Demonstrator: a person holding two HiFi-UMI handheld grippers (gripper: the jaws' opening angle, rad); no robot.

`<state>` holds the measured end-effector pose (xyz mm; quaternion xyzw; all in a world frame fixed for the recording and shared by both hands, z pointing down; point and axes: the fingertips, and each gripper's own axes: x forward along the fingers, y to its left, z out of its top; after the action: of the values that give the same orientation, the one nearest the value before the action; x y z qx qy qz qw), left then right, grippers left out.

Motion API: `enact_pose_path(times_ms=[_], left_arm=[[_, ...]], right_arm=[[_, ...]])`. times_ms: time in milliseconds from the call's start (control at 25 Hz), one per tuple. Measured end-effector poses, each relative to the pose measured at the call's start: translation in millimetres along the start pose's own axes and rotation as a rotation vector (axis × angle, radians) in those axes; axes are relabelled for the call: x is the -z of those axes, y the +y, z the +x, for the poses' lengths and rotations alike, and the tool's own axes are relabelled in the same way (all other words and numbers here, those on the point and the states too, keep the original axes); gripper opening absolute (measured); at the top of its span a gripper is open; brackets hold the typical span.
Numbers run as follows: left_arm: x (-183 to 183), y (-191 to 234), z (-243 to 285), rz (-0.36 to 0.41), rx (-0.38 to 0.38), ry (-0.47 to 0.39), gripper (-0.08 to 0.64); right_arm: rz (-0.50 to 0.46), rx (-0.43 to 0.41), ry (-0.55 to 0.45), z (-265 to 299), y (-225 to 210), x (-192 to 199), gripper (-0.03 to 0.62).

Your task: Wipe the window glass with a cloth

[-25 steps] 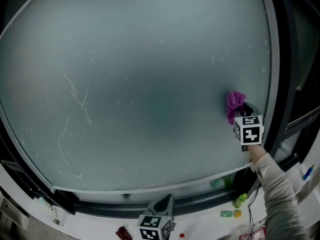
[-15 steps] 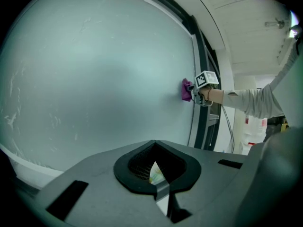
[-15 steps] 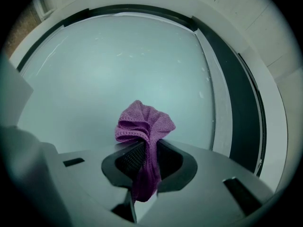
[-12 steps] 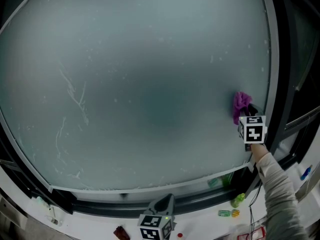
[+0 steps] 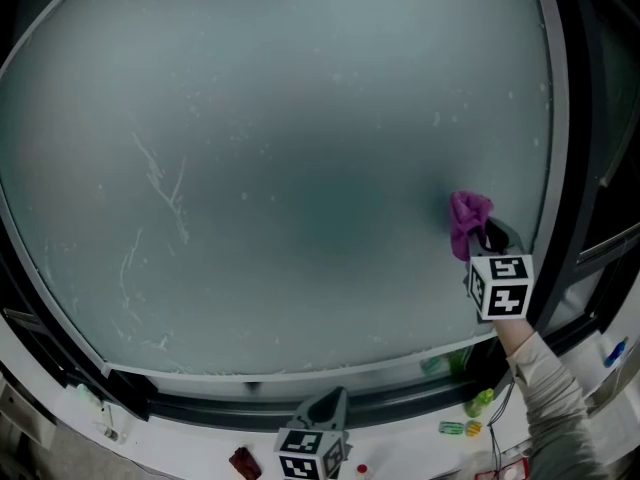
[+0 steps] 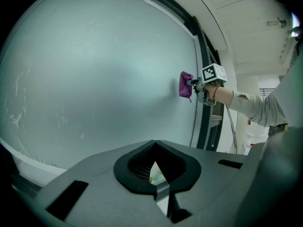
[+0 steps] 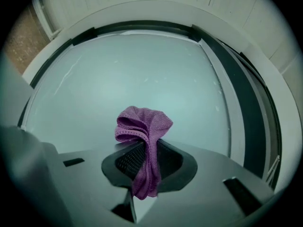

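Observation:
A large frosted window glass [image 5: 300,148] fills the head view. A bunched purple cloth [image 5: 467,220] rests against the glass near its right edge, with my right gripper [image 5: 483,234] shut on it. In the right gripper view the cloth [image 7: 144,126] sticks out from between the jaws of that gripper [image 7: 144,171] toward the glass [image 7: 123,84]. My left gripper [image 5: 328,406] hangs low at the bottom centre, away from the glass, jaws together and holding nothing. The left gripper view looks past the left gripper [image 6: 158,193] to the cloth [image 6: 185,85] and the right gripper [image 6: 195,84].
White streaks [image 5: 165,193] mark the left part of the glass. A dark window frame [image 5: 575,168] runs down the right side. Below the glass a sill carries small items, among them a green bottle [image 5: 480,401] and a red object [image 5: 245,463].
My right gripper slid the cloth a little right along the glass, then back left and slightly lower. The left gripper has stayed where it was.

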<state>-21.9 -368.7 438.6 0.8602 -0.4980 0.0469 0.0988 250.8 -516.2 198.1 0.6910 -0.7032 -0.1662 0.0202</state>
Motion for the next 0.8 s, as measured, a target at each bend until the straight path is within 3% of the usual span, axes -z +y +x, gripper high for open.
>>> enact_pose_path(times_ms=[440,800], left_arm=[[3.2,34.0,-31.9,-0.018,-0.109,-0.006,0.005],[10.9,67.6,-64.4,-0.015,-0.210,-0.005,0.005]], right_arm=[[0.035,-0.322,-0.082,-10.2,158.1,-29.7,0.057],[0.023,-0.502,-0.086,-15.2,273.8,-23.6,0.057]])
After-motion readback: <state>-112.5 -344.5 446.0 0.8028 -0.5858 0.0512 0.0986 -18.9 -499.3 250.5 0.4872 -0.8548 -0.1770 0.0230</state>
